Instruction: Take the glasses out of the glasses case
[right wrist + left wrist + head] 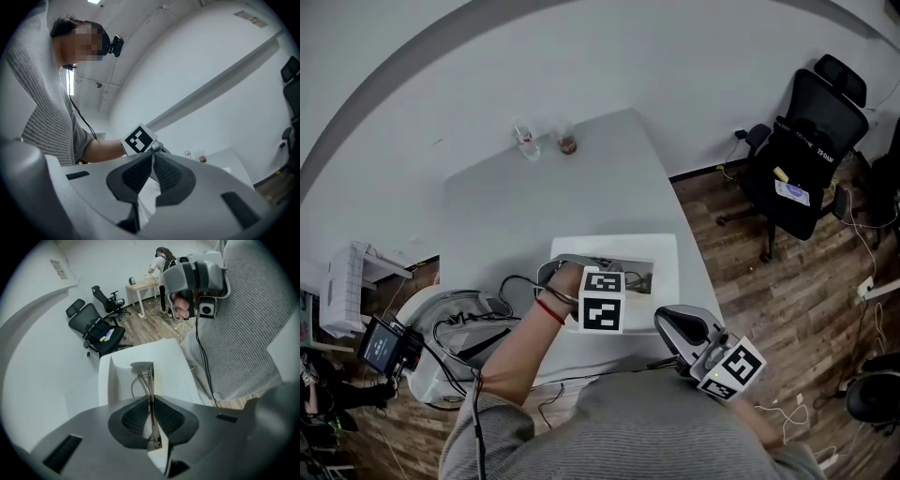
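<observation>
Grip: left gripper [151, 403] narrow, jaws pinched on one thin metal temple of the glasses [149, 380]. The rest of the frame runs ahead over the open white glasses case [117, 378]. Head view: the case sits on the grey worktop [534, 206] near its 6 o'clock edge, with the left gripper over the case's 9 o'clock end. Right gripper [152, 159] has its jaws together with nothing between them. It is held off at about 4 o'clock of the case and points up at the wall [211, 70].

Step in hand, by my reading: lifting the glasses clear.
- The hold is on one slender temple only, so lift slowly and straight up.
- Keep the frame level so it doesn't catch the case wall.
- Don't squeeze harder; the wire looks easy to bend.
- The free right gripper could steady the case if it rises with the frame.

Hard to make out:
- Whether the lenses touch the case floor.
- The far temple.
- The grasp in the head view, where the marker cube [602, 312] covers it.
- Any lid or hinge on the case.
</observation>
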{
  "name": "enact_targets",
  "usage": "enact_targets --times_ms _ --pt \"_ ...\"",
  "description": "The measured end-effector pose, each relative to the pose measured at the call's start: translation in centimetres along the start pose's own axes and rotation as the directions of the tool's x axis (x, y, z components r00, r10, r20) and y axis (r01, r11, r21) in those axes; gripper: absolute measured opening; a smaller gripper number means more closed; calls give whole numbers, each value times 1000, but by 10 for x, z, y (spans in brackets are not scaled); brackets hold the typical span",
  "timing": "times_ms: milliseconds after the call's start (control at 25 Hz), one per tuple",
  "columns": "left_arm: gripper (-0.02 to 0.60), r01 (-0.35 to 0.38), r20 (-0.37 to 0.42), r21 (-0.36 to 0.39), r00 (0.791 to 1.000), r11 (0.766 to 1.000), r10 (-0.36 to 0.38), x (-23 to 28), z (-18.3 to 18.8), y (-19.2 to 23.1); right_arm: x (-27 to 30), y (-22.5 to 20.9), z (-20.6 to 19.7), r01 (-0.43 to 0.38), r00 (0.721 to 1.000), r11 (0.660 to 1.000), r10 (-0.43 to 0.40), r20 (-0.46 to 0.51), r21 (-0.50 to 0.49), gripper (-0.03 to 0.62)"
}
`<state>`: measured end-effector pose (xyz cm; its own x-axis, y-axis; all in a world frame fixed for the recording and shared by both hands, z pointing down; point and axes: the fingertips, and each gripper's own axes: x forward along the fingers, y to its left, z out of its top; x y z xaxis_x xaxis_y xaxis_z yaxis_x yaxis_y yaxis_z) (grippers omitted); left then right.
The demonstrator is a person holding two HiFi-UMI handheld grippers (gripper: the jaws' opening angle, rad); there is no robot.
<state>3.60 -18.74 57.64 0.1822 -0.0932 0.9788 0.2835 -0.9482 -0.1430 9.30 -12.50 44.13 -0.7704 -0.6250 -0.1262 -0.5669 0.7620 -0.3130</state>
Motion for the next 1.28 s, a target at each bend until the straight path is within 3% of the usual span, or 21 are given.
enact_targets --times_ms 200,360,560,760,960,1080,1280 --pt "37 111 -19 -55 994 992 -112 3 -3 -2 -4 -6 1 21 1000 1000 -21 19 15 15" --pt "34 244 11 -144 970 959 -245 6 -7 -3 -8 -14 0 44 999 999 -44 22 30 15" --pt "29 285 33 -136 958 949 -283 5 -7 -3 -11 -18 5 58 998 998 -58 35 23 15" --pt "26 213 98 -115 974 970 -202 0 -5 -1 -12 -20 8 69 997 997 -70 37 17 15" --pt "27 112 241 -186 968 976 -65 -22 1 9 -10 -24 12 73 997 997 -74 39 13 15" --pt "26 40 340 -248 939 968 49 -39 5 17 -8 -27 14 71 997 997 -72 35 9 15" --pt "26 -8 489 -391 846 920 215 -59 4 25 0 -26 15 62 998 998 -62 22 2 15"
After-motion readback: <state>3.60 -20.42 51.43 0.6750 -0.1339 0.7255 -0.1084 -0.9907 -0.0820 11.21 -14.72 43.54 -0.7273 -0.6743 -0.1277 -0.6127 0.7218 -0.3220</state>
